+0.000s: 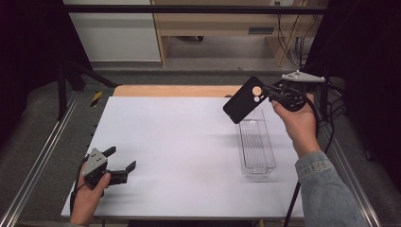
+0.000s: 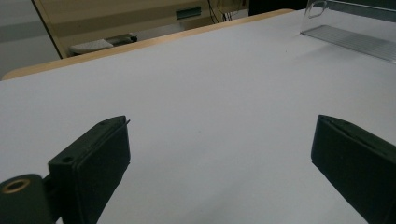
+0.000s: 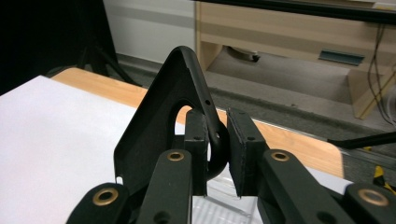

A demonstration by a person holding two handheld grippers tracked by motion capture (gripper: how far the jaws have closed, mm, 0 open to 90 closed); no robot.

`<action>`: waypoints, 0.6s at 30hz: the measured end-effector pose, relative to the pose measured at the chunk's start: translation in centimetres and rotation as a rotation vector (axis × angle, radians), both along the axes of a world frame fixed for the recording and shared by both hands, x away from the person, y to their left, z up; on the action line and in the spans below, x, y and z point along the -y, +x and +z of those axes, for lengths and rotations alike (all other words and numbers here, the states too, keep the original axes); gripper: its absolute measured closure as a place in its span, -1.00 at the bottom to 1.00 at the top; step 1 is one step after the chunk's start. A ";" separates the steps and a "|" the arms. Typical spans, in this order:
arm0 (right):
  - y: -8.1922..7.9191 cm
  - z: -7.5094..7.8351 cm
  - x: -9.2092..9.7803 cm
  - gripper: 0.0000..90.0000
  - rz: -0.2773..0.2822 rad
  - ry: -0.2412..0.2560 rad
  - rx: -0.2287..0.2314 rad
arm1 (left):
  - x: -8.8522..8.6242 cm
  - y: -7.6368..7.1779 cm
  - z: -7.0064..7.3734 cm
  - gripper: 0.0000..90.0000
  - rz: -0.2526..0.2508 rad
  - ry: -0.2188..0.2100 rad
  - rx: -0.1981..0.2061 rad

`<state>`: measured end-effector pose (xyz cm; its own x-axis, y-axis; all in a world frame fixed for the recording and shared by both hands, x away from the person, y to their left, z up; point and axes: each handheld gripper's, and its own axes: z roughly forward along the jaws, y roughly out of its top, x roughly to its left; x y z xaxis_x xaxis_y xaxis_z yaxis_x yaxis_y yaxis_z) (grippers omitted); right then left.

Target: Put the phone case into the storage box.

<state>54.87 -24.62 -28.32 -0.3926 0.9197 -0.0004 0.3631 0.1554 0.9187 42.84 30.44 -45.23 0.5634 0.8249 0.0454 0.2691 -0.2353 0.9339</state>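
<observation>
You are working in what looks like a lab or recording rig: a white table (image 1: pixel 179 156) is sitting inside a black metal frame (image 1: pixel 189 8) running across the top of the high view, dark curtains are hanging at both sides, cables (image 1: pixel 289 42) are dangling at upper right beside a plain wooden desk (image 1: pixel 227 23).
</observation>
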 end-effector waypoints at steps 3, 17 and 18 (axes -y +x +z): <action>-0.1 0.2 1.0 0.76 -0.012 0.036 0.015 | 0.1 0.0 -0.1 -0.90 -0.006 0.008 -0.003; 0.1 -0.6 5.0 0.76 -0.129 0.015 0.012 | -0.1 0.1 -0.1 -0.90 -0.009 0.011 -0.002; 0.1 -0.8 5.2 0.76 -0.138 0.015 0.011 | -0.1 0.1 -0.1 -0.90 -0.011 0.012 -0.003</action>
<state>54.95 -29.87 -29.14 -0.2620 0.9650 0.0103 0.3696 0.0904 0.9248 42.96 30.49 -45.34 0.5725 0.8181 0.0533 0.2696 -0.2493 0.9301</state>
